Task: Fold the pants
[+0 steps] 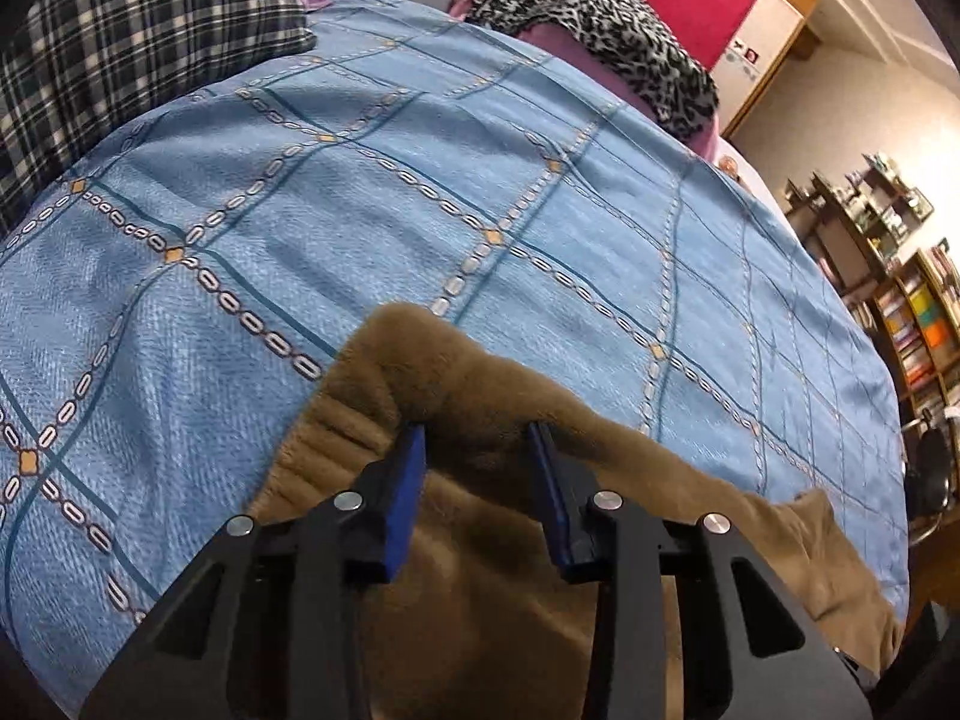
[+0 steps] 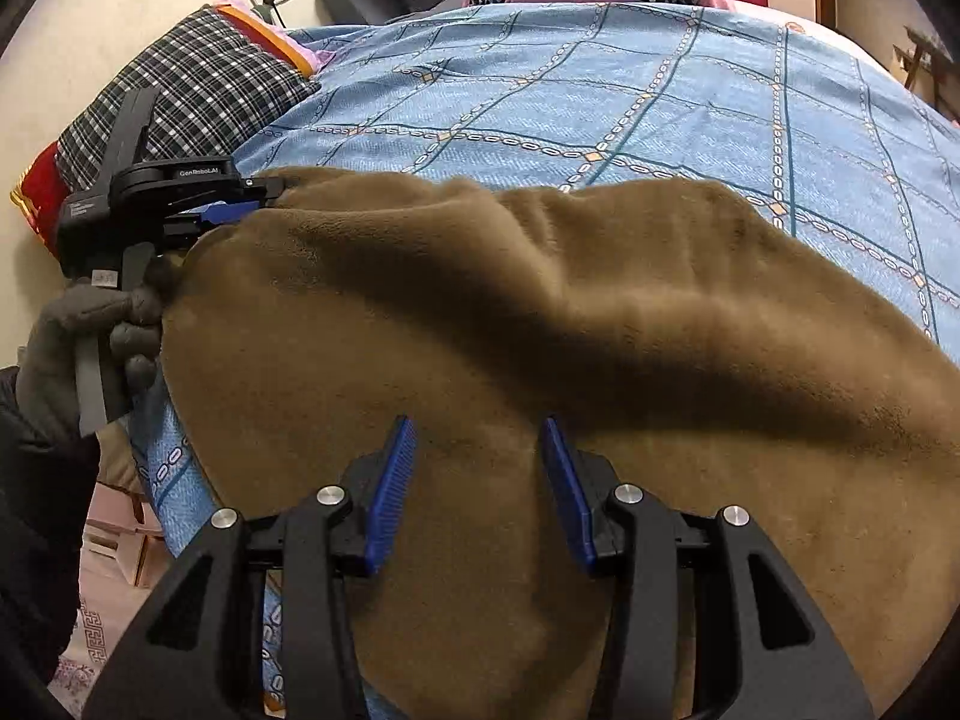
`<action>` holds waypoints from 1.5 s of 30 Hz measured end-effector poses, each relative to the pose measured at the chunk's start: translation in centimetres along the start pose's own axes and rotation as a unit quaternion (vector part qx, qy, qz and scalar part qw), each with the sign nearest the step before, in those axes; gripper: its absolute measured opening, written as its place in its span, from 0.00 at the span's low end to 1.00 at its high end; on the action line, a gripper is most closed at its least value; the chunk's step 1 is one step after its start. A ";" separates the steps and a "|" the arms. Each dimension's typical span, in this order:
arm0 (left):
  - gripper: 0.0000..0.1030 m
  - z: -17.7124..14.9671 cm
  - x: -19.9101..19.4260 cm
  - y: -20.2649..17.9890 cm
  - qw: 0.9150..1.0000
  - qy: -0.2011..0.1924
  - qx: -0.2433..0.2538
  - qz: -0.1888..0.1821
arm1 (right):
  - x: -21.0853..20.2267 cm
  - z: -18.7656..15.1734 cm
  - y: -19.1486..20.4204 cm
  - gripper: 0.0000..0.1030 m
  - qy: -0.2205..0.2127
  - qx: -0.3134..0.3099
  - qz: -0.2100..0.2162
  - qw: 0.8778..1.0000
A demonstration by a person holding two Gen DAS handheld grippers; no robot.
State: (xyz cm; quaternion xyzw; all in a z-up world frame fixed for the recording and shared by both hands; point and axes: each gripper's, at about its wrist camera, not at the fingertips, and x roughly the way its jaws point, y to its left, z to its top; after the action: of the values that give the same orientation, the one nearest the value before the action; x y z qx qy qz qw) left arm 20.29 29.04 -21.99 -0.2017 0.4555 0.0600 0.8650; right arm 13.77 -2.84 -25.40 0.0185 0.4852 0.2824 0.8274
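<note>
Brown fleece pants (image 2: pixel 540 312) lie spread across a blue patterned bedspread (image 2: pixel 660 90). My left gripper (image 1: pixel 477 435) is shut on a raised bunch of the pants (image 1: pixel 492 384) near the ribbed waistband. In the right wrist view the same left gripper (image 2: pixel 264 198) pinches the garment's far left corner, and a grey-gloved hand (image 2: pixel 78 324) holds its handle. My right gripper (image 2: pixel 477 432) hovers over the near middle of the pants. Its blue pads (image 2: pixel 393 480) stand apart with only flat fabric showing below them.
A plaid pillow (image 2: pixel 192 90) lies at the bed's far left and a leopard-print cloth (image 1: pixel 600 18) at the headboard end. Bookshelves (image 1: pixel 900 300) stand beyond the bed's right side. The bed's edge and the floor (image 2: pixel 108 540) show at lower left.
</note>
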 end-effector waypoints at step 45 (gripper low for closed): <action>0.66 -6.8 -5.1 -5.1 0.995 -0.042 0.083 -0.030 | 3.8 9.7 -11.6 0.04 -0.005 0.106 -0.052 0.993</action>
State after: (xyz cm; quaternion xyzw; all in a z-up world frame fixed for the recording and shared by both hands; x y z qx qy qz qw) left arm 13.59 22.05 -19.77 -0.1399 0.4162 0.0043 0.8984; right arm 28.33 -8.36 -26.84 0.0825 0.5089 0.1862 0.8364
